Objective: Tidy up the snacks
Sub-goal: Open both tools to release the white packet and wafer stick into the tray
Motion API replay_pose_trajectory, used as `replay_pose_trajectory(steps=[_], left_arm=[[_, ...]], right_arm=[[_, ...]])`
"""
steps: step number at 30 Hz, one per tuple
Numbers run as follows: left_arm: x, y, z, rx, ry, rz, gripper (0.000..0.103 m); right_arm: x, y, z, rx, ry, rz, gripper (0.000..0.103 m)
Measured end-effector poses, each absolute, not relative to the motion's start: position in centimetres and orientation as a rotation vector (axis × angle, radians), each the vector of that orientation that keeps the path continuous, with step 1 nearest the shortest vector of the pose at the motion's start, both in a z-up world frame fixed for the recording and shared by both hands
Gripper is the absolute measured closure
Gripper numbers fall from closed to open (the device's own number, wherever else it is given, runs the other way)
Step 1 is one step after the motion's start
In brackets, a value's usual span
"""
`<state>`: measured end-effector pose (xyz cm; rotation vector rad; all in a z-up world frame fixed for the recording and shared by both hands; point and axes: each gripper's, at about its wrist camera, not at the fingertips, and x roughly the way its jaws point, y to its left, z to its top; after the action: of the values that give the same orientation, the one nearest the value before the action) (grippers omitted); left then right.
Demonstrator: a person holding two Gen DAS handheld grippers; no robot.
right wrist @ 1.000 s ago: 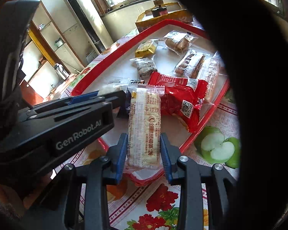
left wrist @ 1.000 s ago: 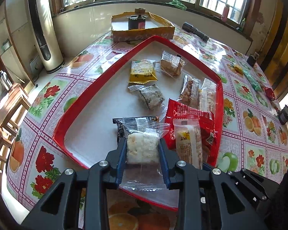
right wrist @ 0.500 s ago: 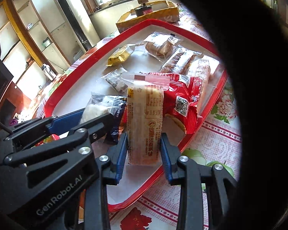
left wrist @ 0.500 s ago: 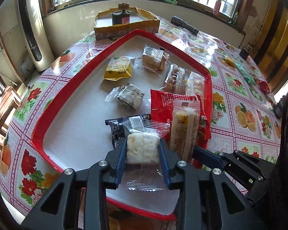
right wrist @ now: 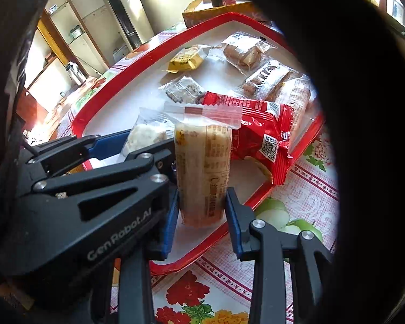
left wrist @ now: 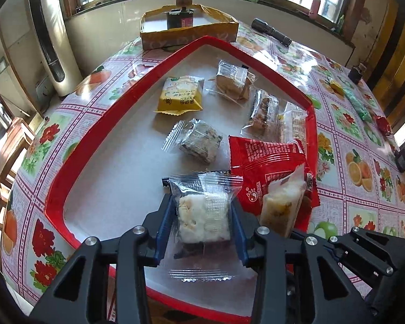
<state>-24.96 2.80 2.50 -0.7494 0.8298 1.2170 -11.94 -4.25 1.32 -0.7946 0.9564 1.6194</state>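
Observation:
A red-rimmed white tray (left wrist: 94, 135) holds several wrapped snacks. My left gripper (left wrist: 202, 202) hangs over the tray's near end. Its jaws are opening, and a clear-wrapped white rice cake (left wrist: 202, 216) sits between them with slim gaps at the pads. A dark packet (left wrist: 191, 251) lies under it. My right gripper (right wrist: 201, 193) is shut on a long pale cake packet (right wrist: 202, 167), held upright just inside the tray's near rim (right wrist: 229, 232). That packet (left wrist: 280, 205) leans against a red packet (left wrist: 267, 162). The left gripper (right wrist: 108, 145) crowds the right wrist view.
Farther in lie a yellow packet (left wrist: 181, 95), a seeded bar (left wrist: 199, 141), a pastry (left wrist: 232, 82) and a brown bar (left wrist: 264, 110). Beyond the tray stand a yellow cardboard box (left wrist: 189, 35) and a black torch (left wrist: 271, 31). A white tower unit (left wrist: 48, 35) stands left.
The left jaws have widened around the white rice cake packet. Both grippers have closed in on each other over the tray's near end, and the long packet now stands right beside the left gripper.

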Motion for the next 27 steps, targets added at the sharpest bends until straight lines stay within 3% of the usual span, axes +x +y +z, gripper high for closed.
replay_pose_trajectory(steps=[14,19,23,27], left_arm=[[-25.5,2.2,2.5,-0.726,0.813,1.237,0.061],[-25.1,1.3,3.1,-0.683,0.795,1.25,0.061],[-24.7,0.5,4.0,-0.639,0.781,1.278,0.049],[-24.3,-0.2,4.6,-0.626,0.78,1.295,0.046]], right_arm=[[-11.7,-4.1,1.4,-0.778,1.032,1.614,0.065],[-11.7,-5.0,1.6,-0.762,1.01,1.61,0.06],[-11.7,-5.9,2.7,-0.743,0.952,1.612,0.054],[-11.3,-7.1,3.6,-0.717,0.918,1.619,0.05]])
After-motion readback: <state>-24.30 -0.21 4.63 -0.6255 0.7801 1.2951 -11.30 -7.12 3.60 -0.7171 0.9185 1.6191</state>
